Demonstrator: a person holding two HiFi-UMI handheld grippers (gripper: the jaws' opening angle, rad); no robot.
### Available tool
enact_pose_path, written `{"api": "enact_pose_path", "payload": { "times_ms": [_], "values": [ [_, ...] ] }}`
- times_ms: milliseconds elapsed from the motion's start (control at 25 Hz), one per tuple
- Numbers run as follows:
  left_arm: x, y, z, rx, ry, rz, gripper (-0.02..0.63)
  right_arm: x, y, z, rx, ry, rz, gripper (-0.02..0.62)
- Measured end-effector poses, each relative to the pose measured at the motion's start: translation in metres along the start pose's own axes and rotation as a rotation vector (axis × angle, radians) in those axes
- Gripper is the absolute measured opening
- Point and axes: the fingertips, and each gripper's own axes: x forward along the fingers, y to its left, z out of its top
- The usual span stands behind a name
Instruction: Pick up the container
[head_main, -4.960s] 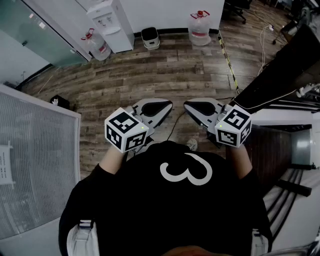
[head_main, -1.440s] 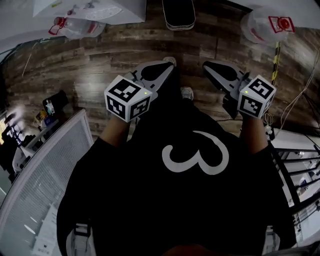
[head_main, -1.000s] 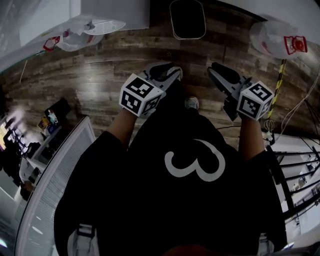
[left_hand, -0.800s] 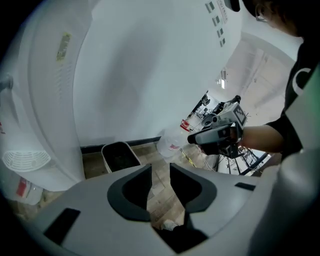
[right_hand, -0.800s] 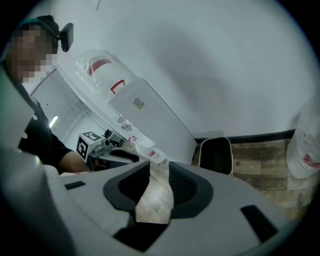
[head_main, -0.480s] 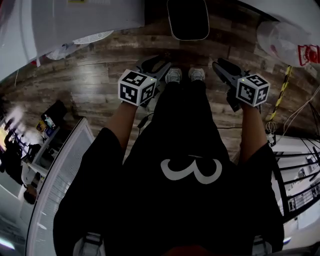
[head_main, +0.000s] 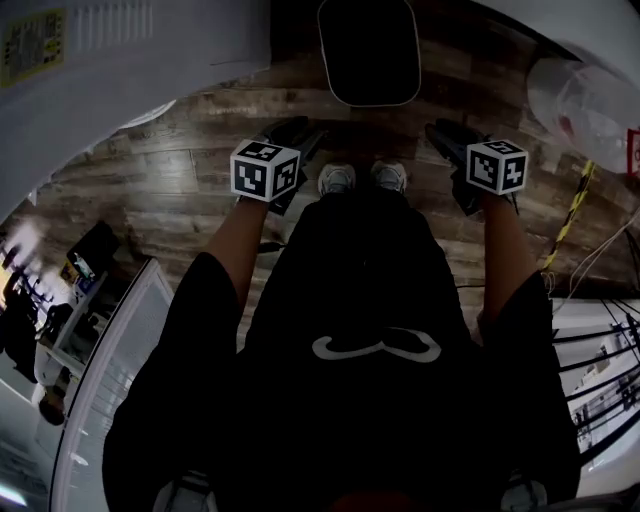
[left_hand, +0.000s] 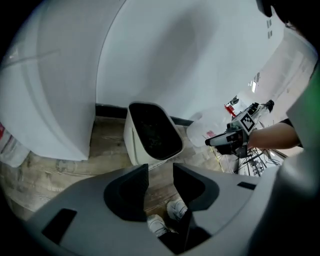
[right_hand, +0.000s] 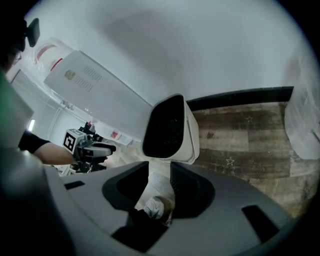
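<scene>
Currently the left tool (left_hand: 160, 170) has its two dark jaws opening, with a plain gap between them and nothing gripped; through that gap only the wooden floor (left_hand: 50, 170) and the person's pale shoes (left_hand: 176, 210) show, far below the jaw tips. The right tool (right_hand: 160, 167) stands the same way, its jaws opening and holding nothing, with one shoe visible through the gap

The container (head_main: 368, 50), a white rounded bin with a dark lining, stands upright on the floor ahead of both tools. From the head view it lies beyond their tips, between the two, and clear of both. Seen along the left tool, it sits straight past the jaws, with its open mouth facing up and a white wall behind it. Seen along the right tool, it is likewise dead ahead of the gap, its dark mouth turned toward the jaws

Each tool is held out in front of the person's body, one to either side of the shoes, and well apart from the other. To the outer side of the left tool rises a large white cabinet (head_main: 120, 60). To the outer side of the right tool, near the wall, rests a clear water jug (head_main: 590, 100)
</scene>
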Motion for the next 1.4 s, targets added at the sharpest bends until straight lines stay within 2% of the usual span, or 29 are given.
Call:
{"api": "enact_pose_path", "payload": {
  "times_ms": [240, 400, 480, 640, 800, 1040, 1080, 1200, 1400],
  "values": [
    [0.075, 0.049, -0.03, -0.025, 0.035, 0.006, 0.149, 0.066, -0.071, -0.013, -0.01, 0.036, -0.018, 0.133],
    [0.112, 0.073, -0.034, 0.019, 0.051, 0.011, 0.15, 0.103, -0.111, -0.019, -0.046, 0.076, -0.051, 0.138],
    [0.126, 0.084, -0.039, 0.013, 0.055, 0.01, 0.15, 0.117, -0.122, -0.024, -0.079, 0.109, -0.057, 0.138],
    [0.147, 0.099, -0.036, -0.027, 0.032, -0.029, 0.167, 0.142, -0.131, -0.011, -0.074, 0.09, -0.02, 0.138],
    [0.162, 0.104, -0.029, -0.002, 0.022, -0.049, 0.169, 0.156, -0.14, -0.004, -0.117, 0.099, -0.041, 0.13],
    [0.18, 0.109, -0.027, 0.019, 0.031, -0.057, 0.166, 0.162, -0.144, -0.007, -0.056, 0.084, 0.017, 0.147],
    [0.182, 0.109, -0.028, 0.022, 0.036, -0.058, 0.16, 0.163, -0.143, -0.008, -0.051, 0.082, 0.027, 0.144],
    [0.186, 0.104, -0.029, 0.028, 0.041, -0.067, 0.079, 0.164, -0.137, -0.006, -0.075, 0.074, 0.05, 0.123],
    [0.185, 0.101, -0.029, 0.025, 0.049, -0.08, 0.077, 0.164, -0.132, -0.007, -0.121, 0.08, 0.063, 0.064]
  ]
}}
